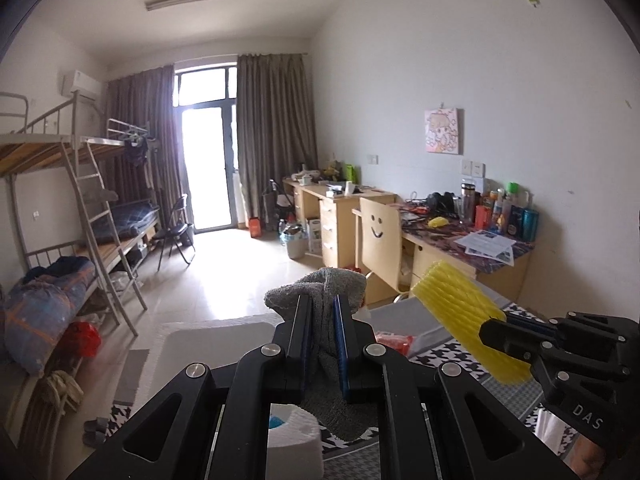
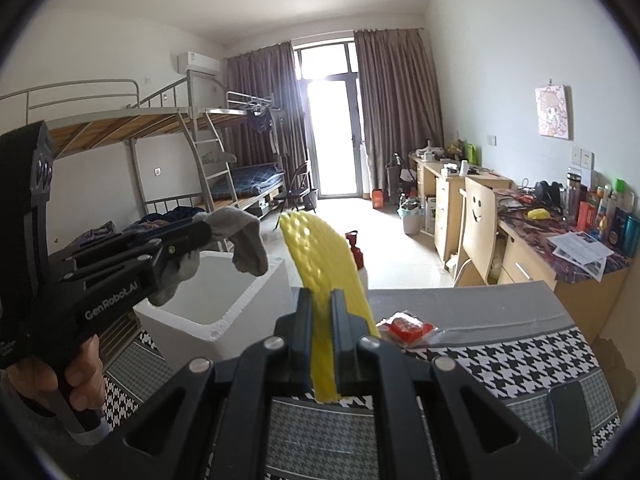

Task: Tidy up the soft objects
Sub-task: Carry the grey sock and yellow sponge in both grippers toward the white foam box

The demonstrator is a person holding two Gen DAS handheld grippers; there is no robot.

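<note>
- The table with the black-and-white houndstooth cloth (image 2: 516, 364) is the landmark.
- A white foam box (image 2: 224, 300), open-topped, stands at the table's left edge.
- The left gripper (image 1: 322, 320), held above the table near the box, is clamped tight on a grey sock (image 1: 320, 288).
- The right gripper (image 2: 320, 320), above the table's middle, pinches a yellow ribbed foam net sleeve (image 2: 320, 256).
- A small red packet (image 2: 406, 326) lies on the table, just beside the sleeve.

Surface: black-and-white houndstooth cloth-covered table (image 2: 520, 364), lower frame.
On it: crinkly red plastic packet (image 2: 408, 326), centre; white foam box (image 2: 224, 300), left.
</note>
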